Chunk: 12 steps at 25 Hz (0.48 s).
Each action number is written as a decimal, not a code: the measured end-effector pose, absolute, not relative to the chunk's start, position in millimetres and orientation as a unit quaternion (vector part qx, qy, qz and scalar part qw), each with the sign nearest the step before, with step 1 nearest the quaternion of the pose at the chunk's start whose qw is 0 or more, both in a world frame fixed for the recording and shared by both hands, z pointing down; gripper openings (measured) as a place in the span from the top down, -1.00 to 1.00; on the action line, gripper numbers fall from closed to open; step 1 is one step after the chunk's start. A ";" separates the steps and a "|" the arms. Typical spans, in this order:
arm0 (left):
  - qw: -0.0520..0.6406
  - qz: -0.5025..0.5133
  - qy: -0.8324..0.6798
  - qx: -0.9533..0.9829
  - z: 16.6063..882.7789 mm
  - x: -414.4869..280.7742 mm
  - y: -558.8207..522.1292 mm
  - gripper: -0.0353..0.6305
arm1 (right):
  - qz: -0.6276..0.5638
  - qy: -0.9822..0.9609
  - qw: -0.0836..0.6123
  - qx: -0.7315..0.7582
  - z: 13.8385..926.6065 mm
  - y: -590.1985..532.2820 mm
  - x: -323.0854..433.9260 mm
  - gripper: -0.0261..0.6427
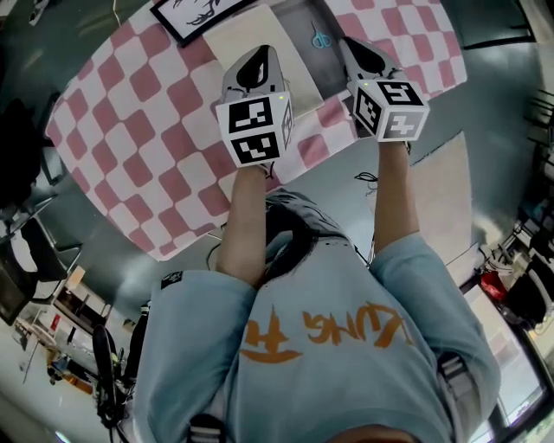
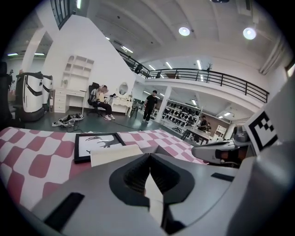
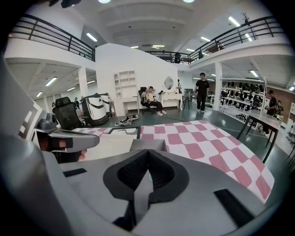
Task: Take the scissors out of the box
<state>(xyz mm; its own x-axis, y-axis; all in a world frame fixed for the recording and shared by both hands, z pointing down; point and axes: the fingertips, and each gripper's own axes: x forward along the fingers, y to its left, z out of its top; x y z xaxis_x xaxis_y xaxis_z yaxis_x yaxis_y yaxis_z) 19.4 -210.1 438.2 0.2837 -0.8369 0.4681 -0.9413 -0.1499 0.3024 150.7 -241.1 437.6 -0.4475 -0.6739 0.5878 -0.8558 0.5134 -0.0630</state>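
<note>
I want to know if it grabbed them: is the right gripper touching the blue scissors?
Apart. The head view shows bare grey box between the right gripper and the scissors. Its jaws are together, empty.

A table (image 1: 97, 177) covered by a pink-and-white checked cloth (image 1: 130, 104) carries a black-framed picture (image 1: 192, 16) at its far edge, a cream sheet (image 1: 227, 36) just beside it, and a grey box (image 1: 326, 76) next to that sheet.
</note>
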 end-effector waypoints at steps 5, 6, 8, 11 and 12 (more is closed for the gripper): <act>0.283 0.089 -0.592 0.750 444.2 17.6 -218.1 0.83 | 0.185 -0.825 0.290 0.449 452.4 -255.0 142.8 0.93; 0.282 0.089 -0.591 0.750 444.7 17.5 -219.3 0.83 | 0.188 -0.821 0.298 0.449 454.1 -256.1 141.3 0.93; 0.280 0.091 -0.589 0.752 445.1 16.9 -220.9 0.83 | 0.192 -0.816 0.313 0.447 459.8 -257.5 138.6 0.93; 0.276 0.091 -0.589 0.754 444.4 14.7 -224.4 0.83 | 0.198 -0.810 0.333 0.441 470.5 -262.9 133.9 0.88; 0.272 0.094 -0.589 0.755 443.9 14.0 -225.4 0.83 | 0.200 -0.808 0.338 0.438 474.1 -264.8 132.3 0.86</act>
